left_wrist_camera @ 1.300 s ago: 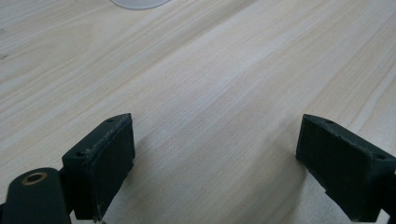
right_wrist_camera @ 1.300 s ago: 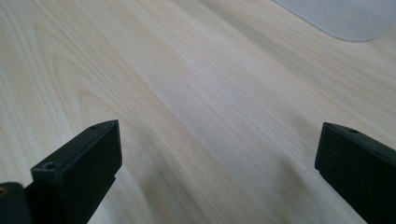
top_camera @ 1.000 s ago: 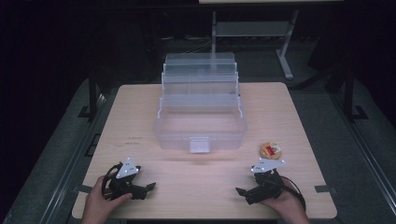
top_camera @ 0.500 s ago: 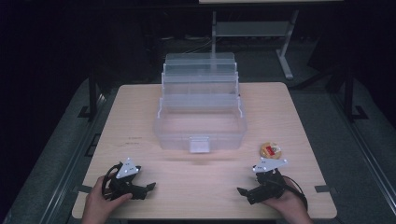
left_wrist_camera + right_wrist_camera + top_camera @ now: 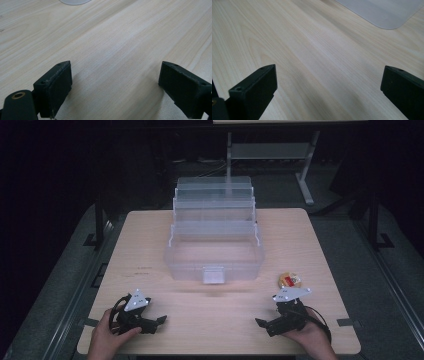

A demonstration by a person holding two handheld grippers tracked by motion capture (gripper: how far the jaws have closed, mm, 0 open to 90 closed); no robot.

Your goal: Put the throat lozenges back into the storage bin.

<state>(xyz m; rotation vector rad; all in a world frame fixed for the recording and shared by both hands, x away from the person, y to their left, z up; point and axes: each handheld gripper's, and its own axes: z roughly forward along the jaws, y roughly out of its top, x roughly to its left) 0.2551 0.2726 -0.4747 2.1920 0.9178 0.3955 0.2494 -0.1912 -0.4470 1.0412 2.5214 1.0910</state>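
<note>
A clear plastic tiered storage box (image 5: 214,247) stands open at the middle of the pale wooden table (image 5: 150,235). Near its front right corner lies a small round yellow-and-red packet (image 5: 289,280). Just in front of that packet, the right gripper (image 5: 262,324) rests low on the table in the person's hand, pointing inward, jaws spread wide and empty. Off the box's front left corner, the left gripper (image 5: 159,321) lies likewise, jaws wide apart, holding nothing.

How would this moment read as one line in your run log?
left gripper: open, empty | right gripper: open, empty | snack: beside clear box, untouched
</note>
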